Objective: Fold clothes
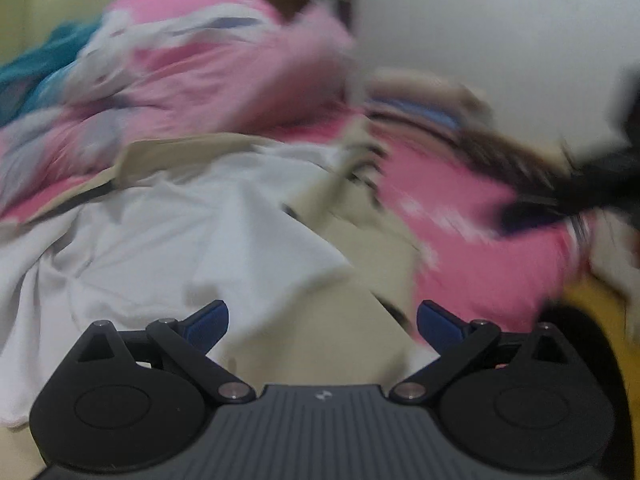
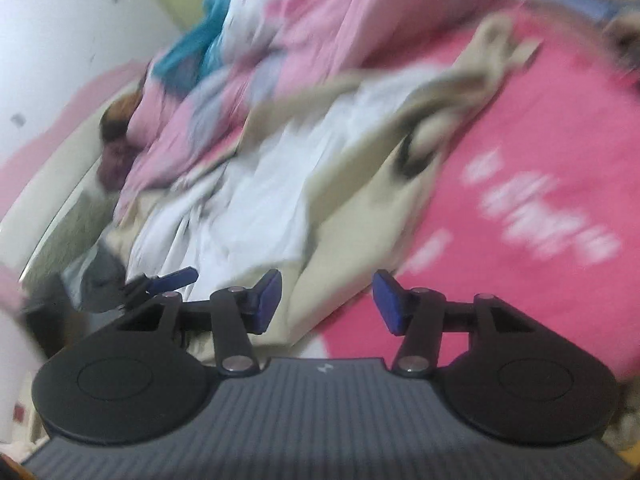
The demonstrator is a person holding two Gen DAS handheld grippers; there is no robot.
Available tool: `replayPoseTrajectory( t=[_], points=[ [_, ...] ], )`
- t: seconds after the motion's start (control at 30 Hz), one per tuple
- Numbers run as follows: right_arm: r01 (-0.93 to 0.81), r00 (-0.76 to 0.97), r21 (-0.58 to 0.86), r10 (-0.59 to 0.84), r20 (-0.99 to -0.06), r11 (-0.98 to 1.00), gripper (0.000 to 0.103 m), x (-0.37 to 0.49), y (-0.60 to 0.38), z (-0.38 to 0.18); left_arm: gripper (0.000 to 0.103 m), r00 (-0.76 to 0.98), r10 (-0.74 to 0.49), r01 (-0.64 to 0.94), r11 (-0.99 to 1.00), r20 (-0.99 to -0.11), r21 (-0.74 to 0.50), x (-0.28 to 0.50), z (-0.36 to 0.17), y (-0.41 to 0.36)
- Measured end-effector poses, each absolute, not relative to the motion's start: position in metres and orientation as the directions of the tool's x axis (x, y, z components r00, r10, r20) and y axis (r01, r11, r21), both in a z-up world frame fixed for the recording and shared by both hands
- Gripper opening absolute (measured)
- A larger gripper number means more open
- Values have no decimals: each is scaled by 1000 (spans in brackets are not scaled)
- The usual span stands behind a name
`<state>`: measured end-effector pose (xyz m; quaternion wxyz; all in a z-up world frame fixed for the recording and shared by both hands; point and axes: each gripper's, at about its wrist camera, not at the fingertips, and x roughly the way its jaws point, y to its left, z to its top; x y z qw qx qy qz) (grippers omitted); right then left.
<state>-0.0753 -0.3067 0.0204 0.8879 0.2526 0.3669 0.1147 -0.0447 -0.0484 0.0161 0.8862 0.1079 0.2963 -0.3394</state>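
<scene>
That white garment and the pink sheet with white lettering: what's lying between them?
A beige garment lies between the white garment and the pink sheet, clearest in the right wrist view, though motion blur hides its details.

The white garment [image 1: 168,240] is plain. The beige garment [image 2: 360,216] carries dark trim. The bright pink sheet [image 2: 540,160] bears blurred white lettering. The quilt [image 1: 224,68] is pale pink with white and blue-grey patches. A teal cloth [image 2: 200,44] lies behind it. Both grippers' fingers [image 1: 210,322] are blue on black bodies.
</scene>
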Motion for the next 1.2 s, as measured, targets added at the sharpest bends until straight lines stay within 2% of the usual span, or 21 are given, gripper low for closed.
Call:
replayPoseTrajectory(
  t=[0.07, 0.13, 0.23, 0.3, 0.37, 0.5, 0.73, 0.83, 0.87, 0.9, 0.97, 1.2],
  points=[
    [-54, 698, 556, 430, -573, 830, 50, -58, -294, 6, 101, 594, -518, 677, 735, -616, 34, -58, 7, -55],
    [-97, 719, 508, 413, -559, 856, 50, -46, -280, -1, 97, 598, -484, 678, 730, -639, 82, -67, -4, -62],
    [-121, 739, 428, 369, -564, 896, 49, -31, -270, -8, 77, 651, -379, 638, 743, -658, 203, -72, -21, -73],
    [-123, 738, 409, 359, -571, 904, 49, -34, -269, -11, 54, 697, -321, 590, 765, -642, 258, -71, -25, -72],
    [-125, 738, 391, 348, -578, 912, 49, -37, -268, -15, 48, 722, -307, 545, 804, -620, 238, -66, -22, -62],
    [-133, 744, 383, 348, -571, 914, 49, -48, -270, -17, 29, 734, -317, 466, 878, -600, 107, -50, -12, -34],
    [-220, 735, 254, 332, -592, 942, 54, -32, -231, -19, 27, 780, -247, 293, 956, -575, -15, -26, 3, 5],
    [-230, 737, 119, 253, -627, 966, 52, -17, -212, -32, 27, 781, -223, 253, 967, -584, -31, -21, 0, 12],
    [-229, 749, 69, 221, -624, 971, 43, -15, -209, -38, 27, 782, -219, 245, 969, -584, -35, -22, -1, 14],
    [-226, 762, 23, 191, -619, 974, 22, -14, -207, -43, 27, 781, -216, 238, 970, -585, -41, -22, -3, 15],
    [-155, 796, 80, 172, -581, 985, 8, -36, -229, -37, 26, 777, -221, 240, 970, -589, -48, -22, -5, 16],
    [75, 890, 297, 70, -450, 952, 5, -113, -309, -13, 24, 769, -288, 306, 950, -571, -66, -34, -1, 16]
  ],
)
